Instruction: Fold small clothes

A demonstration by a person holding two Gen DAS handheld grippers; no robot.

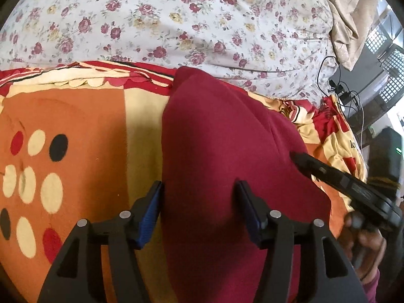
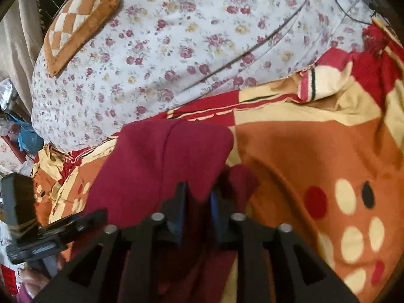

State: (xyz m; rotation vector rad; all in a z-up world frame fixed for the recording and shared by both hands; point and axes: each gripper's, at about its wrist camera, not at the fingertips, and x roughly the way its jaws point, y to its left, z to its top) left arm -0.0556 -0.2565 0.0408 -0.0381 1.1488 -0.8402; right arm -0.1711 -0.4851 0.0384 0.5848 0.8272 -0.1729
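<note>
A maroon garment (image 1: 222, 136) lies on an orange, cream and red blanket (image 1: 83, 126). My left gripper (image 1: 199, 209) is open above it, one blue-padded finger at the garment's left edge, the other over the cloth. The other gripper (image 1: 335, 179) reaches in from the right and touches the garment's right side. In the right wrist view my right gripper (image 2: 198, 199) is shut on a fold of the maroon garment (image 2: 156, 159), with cloth bunched between its fingers. The left gripper (image 2: 50, 234) shows at the lower left.
A white floral bedsheet (image 1: 176, 20) covers the bed behind the blanket (image 2: 315, 156). A checked orange cushion (image 2: 80, 20) lies at the far left. Black cables (image 1: 346, 93) and a beige curtain (image 1: 353, 20) are at the right edge. Clutter (image 2: 17, 131) sits beside the bed.
</note>
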